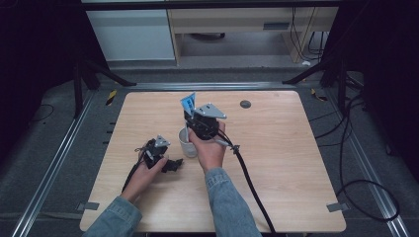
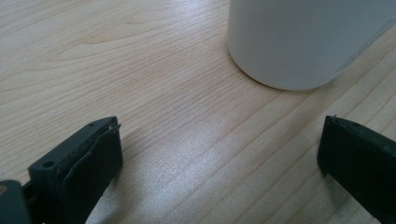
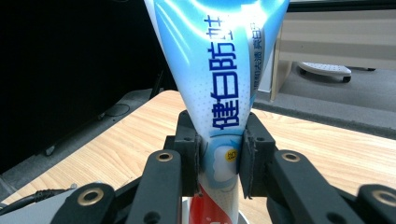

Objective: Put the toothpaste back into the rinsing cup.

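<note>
The right gripper [image 1: 193, 120] clamped a blue-and-white plastic toothpaste tube [image 3: 224, 84] above the white cylindrical cup [image 1: 188, 143]; the left gripper [image 1: 173, 164], at the cup's seven o'clock, had its jaws apart.

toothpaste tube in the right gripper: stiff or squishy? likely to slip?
Probably squishy: the toothpaste tube narrows where the right gripper pinches it, then flares wide above. Its glossy skin shines under the light, so it may slide if the grip loosens. It looks light, and stands upright over the white cup.
</note>
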Tool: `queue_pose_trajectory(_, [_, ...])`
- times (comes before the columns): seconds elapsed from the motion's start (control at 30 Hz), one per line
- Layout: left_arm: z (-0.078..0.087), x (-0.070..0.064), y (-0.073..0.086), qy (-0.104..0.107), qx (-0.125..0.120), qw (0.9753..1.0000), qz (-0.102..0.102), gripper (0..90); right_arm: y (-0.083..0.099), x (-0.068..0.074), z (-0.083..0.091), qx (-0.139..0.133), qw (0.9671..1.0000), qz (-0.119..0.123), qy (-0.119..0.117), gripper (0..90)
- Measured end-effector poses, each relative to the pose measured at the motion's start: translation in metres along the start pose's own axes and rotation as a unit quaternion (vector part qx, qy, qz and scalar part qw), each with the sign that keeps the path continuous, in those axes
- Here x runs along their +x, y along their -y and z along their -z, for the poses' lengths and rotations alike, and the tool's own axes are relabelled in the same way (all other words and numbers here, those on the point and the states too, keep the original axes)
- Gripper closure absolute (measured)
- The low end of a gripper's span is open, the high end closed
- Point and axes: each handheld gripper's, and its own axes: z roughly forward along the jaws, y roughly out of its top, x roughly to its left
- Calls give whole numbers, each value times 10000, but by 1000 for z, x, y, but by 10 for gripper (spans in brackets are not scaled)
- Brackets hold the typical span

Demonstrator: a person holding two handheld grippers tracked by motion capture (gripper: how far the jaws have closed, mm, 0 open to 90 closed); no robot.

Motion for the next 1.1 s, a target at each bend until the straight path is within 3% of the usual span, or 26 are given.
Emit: queue_pose_trajectory(1.1, [0,0,0,-4,-10,10000,8,0,17,-5,-9,4,9999,-38,93,721])
